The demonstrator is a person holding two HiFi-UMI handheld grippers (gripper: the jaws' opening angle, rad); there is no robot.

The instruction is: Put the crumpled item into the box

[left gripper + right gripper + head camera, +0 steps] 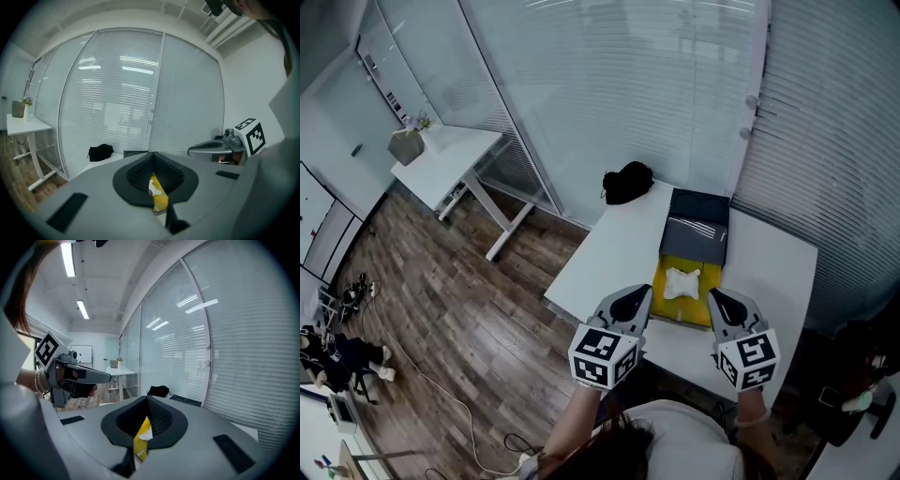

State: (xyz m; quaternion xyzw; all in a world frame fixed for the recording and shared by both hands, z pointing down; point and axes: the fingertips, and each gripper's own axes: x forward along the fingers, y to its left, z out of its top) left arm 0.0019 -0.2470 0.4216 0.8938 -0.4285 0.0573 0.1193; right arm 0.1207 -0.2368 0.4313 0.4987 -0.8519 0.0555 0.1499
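A white crumpled item (682, 282) lies inside an open box with a yellow inside (662, 281) and a dark raised lid (696, 228) on the white table (609, 251). My left gripper (636, 298) hovers at the box's near left corner and my right gripper (718, 302) at its near right corner. Both are shut with nothing held. In the left gripper view the jaws of the left gripper (154, 186) leave only a slit that shows the yellow box (161, 201). The right gripper (143, 426) shows the same yellow (139, 444) through its slit.
A black bag (628, 182) sits at the table's far left corner by the glass wall with blinds. A second white desk (450, 159) stands on the wooden floor at left. A cable lies on the floor (459, 412).
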